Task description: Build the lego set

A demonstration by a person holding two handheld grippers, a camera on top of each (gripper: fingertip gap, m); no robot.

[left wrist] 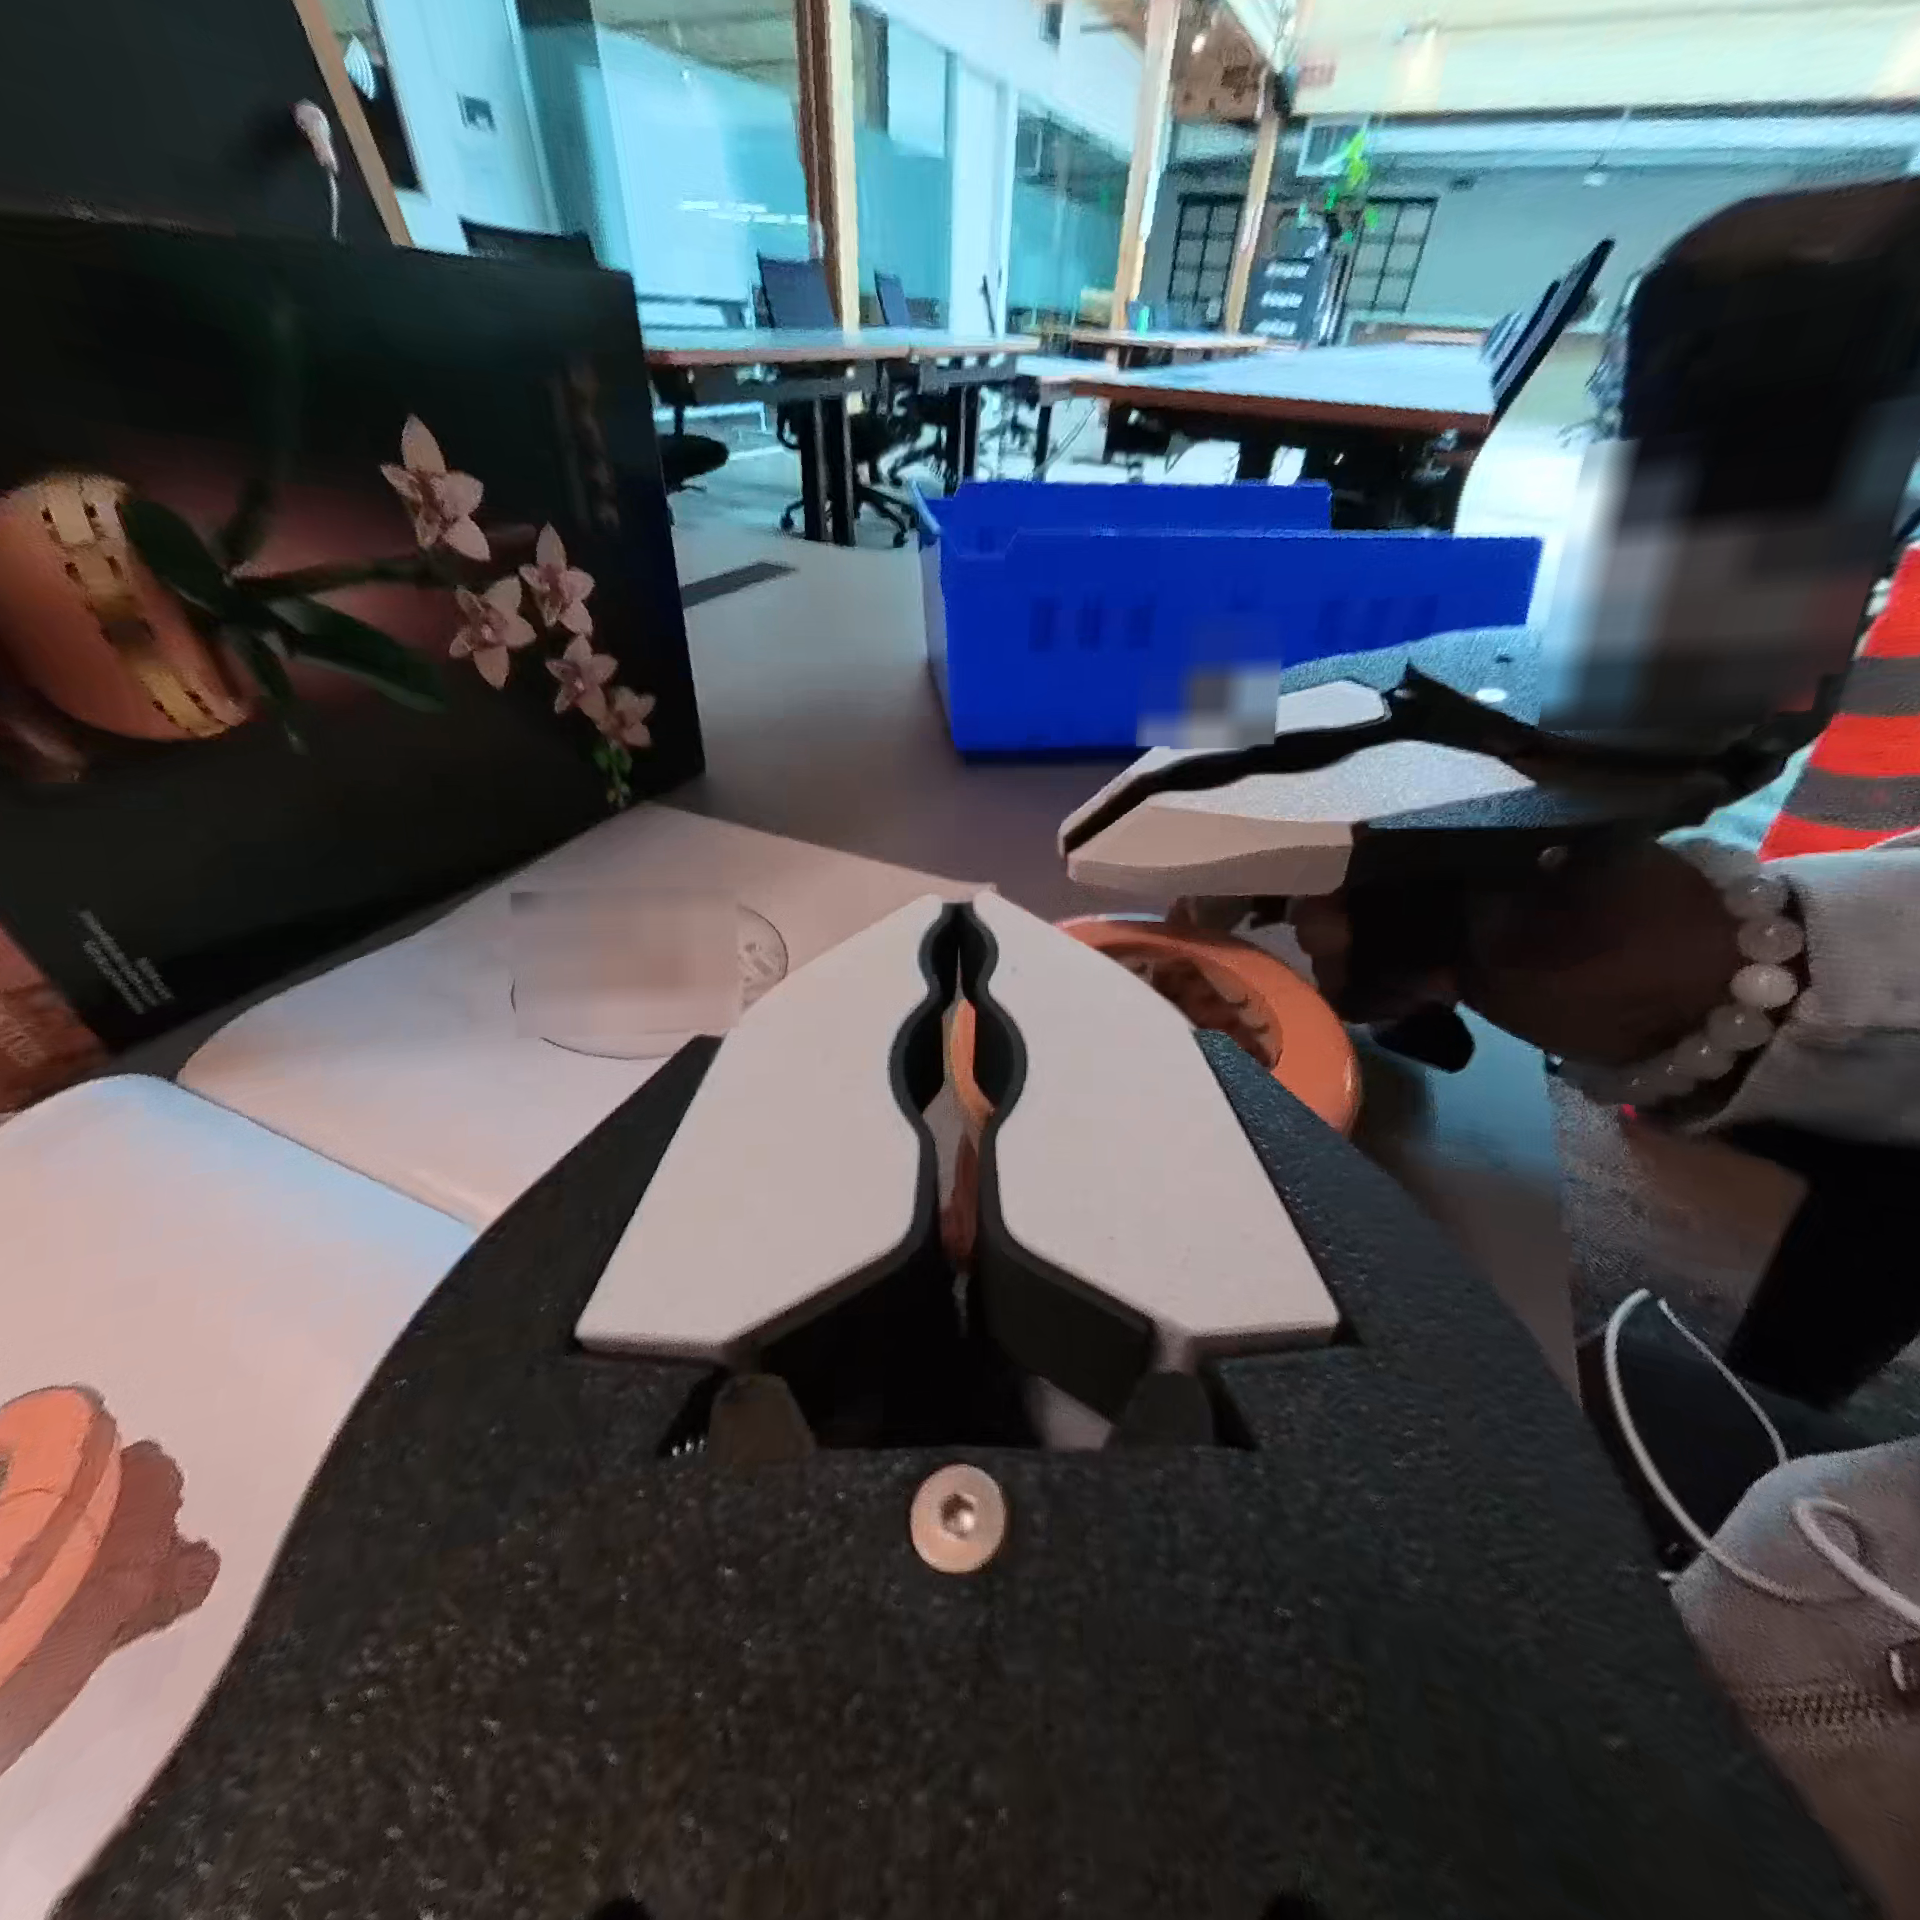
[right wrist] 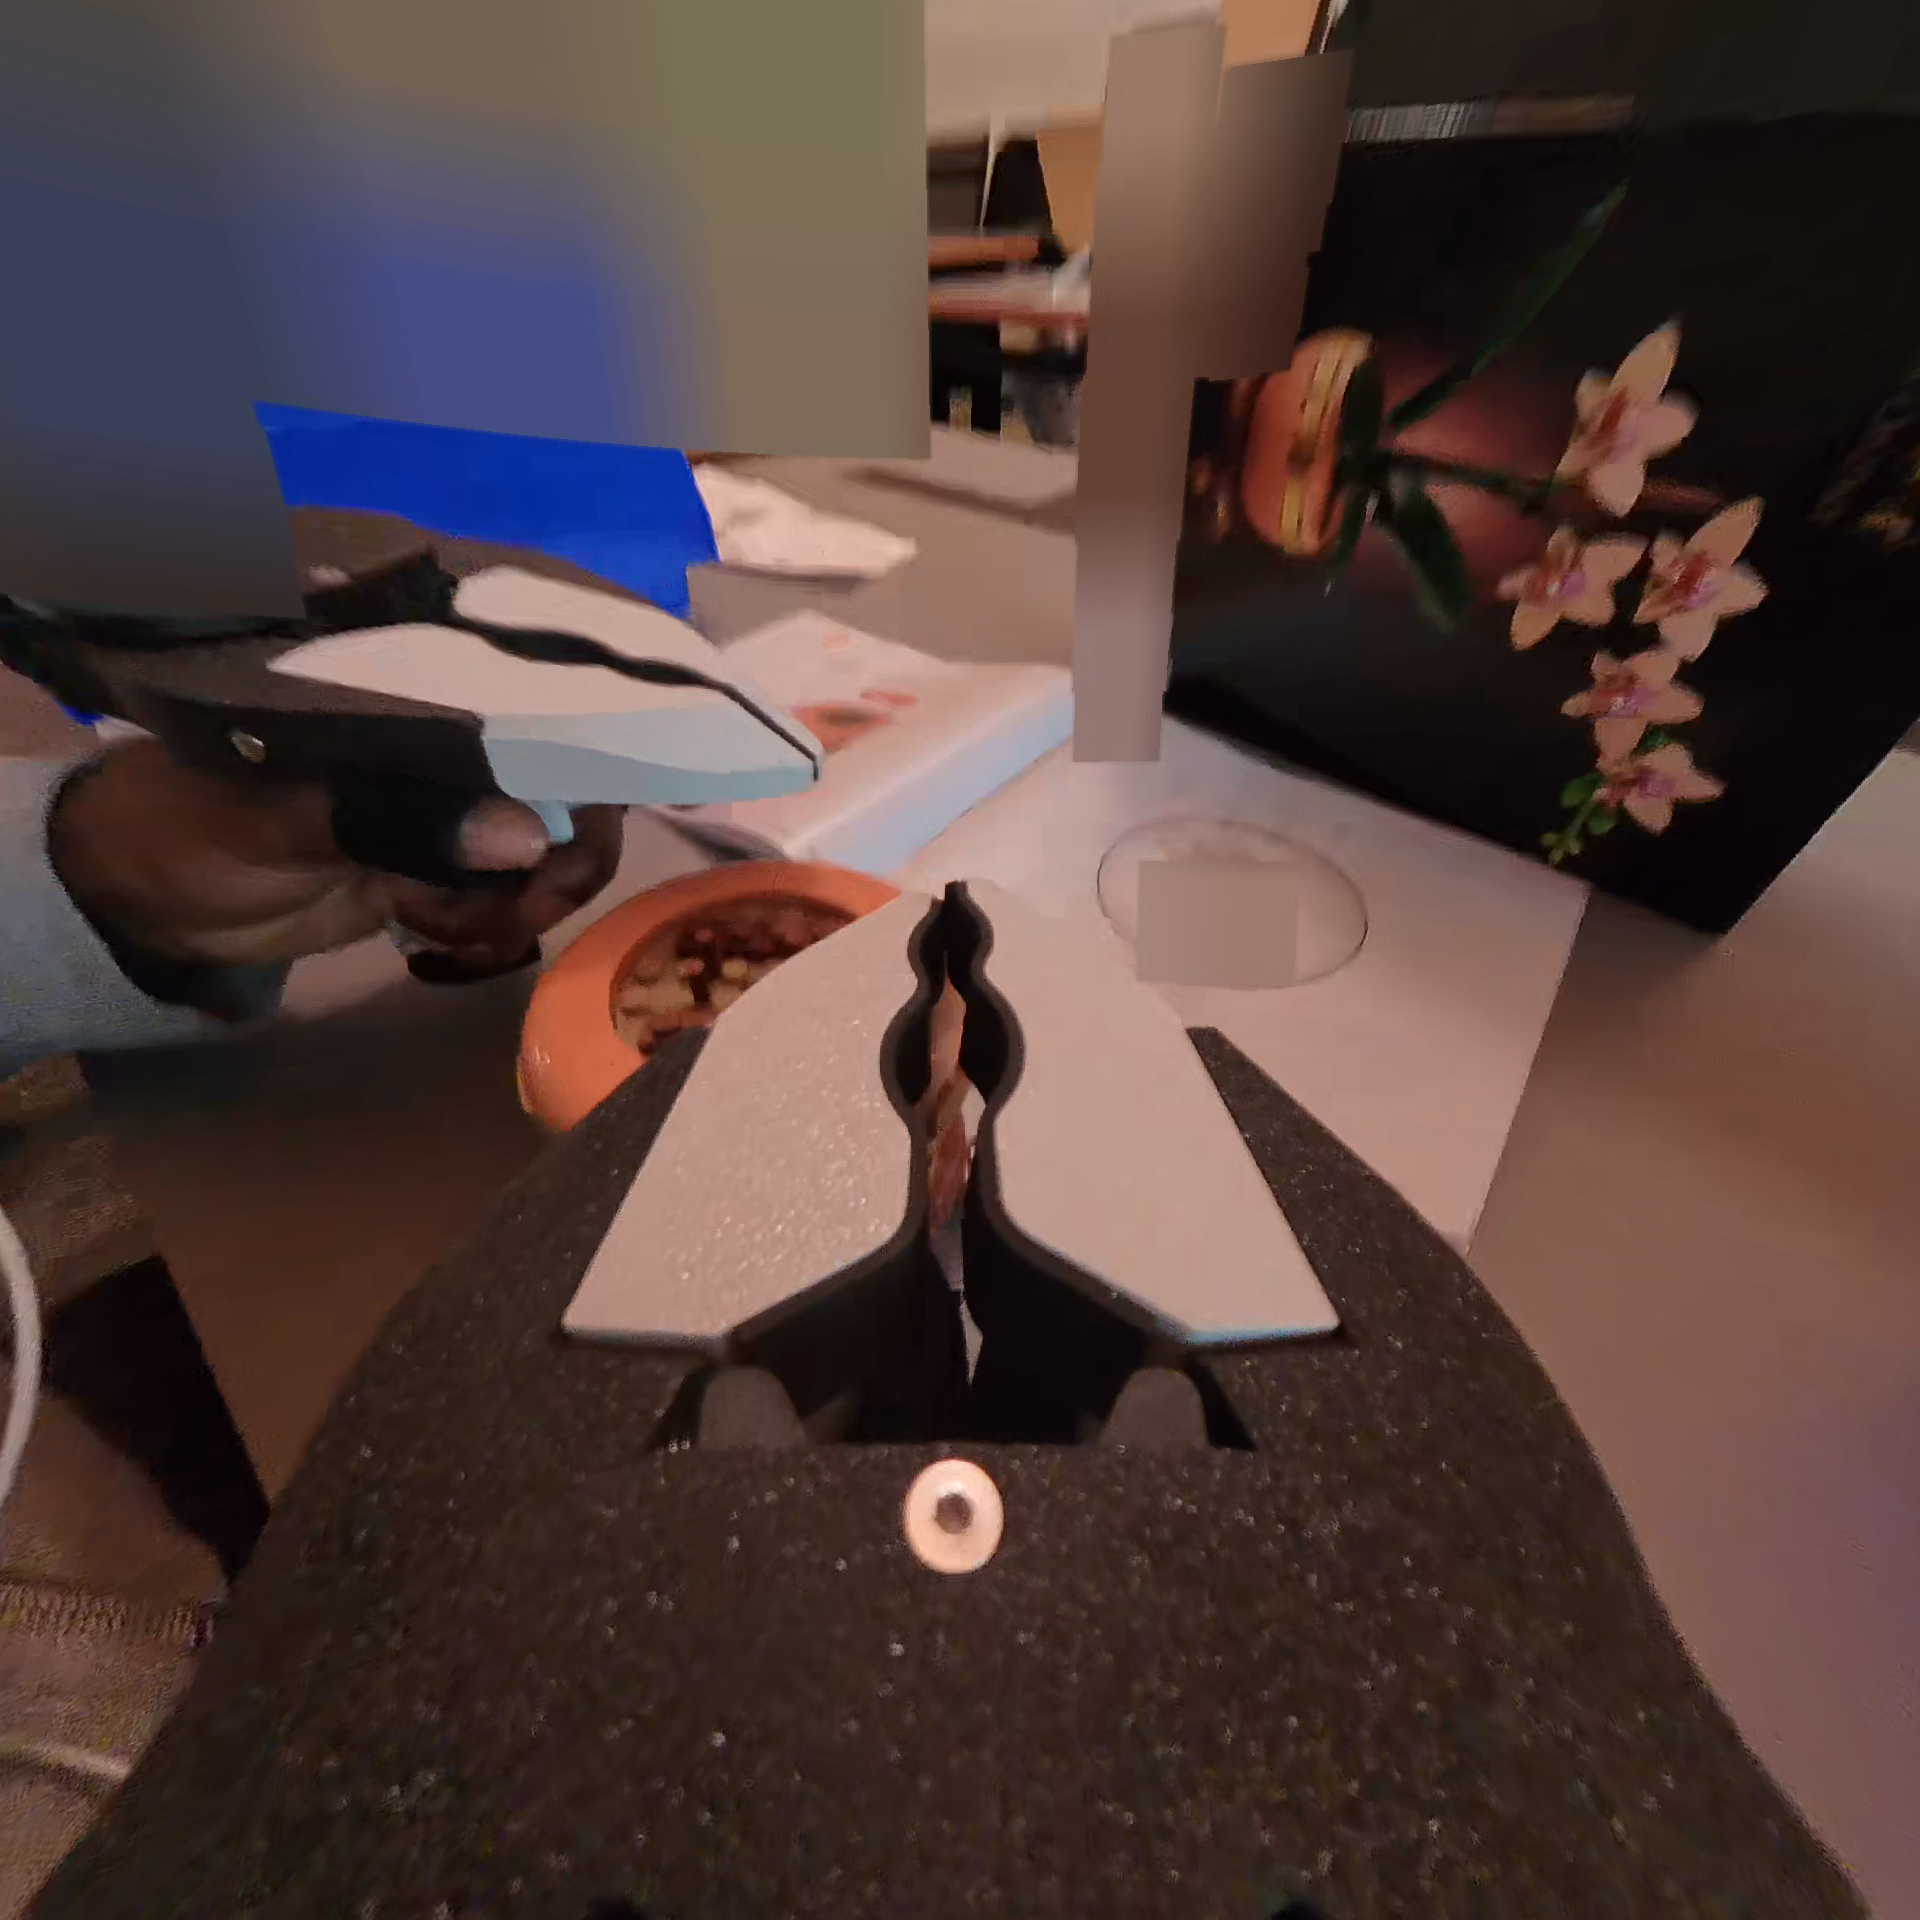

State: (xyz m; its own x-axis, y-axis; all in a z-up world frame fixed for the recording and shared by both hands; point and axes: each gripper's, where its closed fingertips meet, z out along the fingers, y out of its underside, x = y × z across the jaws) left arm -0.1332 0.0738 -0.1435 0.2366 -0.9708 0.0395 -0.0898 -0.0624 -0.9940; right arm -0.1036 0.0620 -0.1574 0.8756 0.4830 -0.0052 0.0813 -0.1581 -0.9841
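Office desk (left wrist: 831, 790), box (left wrist: 312, 623) behind | pot (right wrist: 582, 997) between both grippers, on desk | left gripper (left wrist: 958, 920) closed, empty | right gripper (right wrist: 953, 899) closed, empty | pot likely light, rigid, smooth; grip rim.

Left gripper (left wrist: 961, 920): pale grey-white fingers with black inner edging, on a speckled matte black body with a silver screw. Right gripper (right wrist: 954, 902): same scheme, grey-white fingers, black wavy edging, black grainy body.

Pot (right wrist: 582, 987), just ahead-left of the right gripper's tips: terracotta orange rim, filling a mottled mix of brown, dark red and cream.

Box (left wrist: 312, 623), ahead-left of the left gripper: black, printed with pale pink orchid blooms, dark green leaves, an orange pot.

Booklet (left wrist: 156, 1299), left of the left gripper: white pages, orange and brown picture.

Bin (left wrist: 1195, 623), far ahead: bright blue.

Bracelet (left wrist: 1756, 977), right: white pearly beads. Sleeve (left wrist: 1860, 935): light grey.
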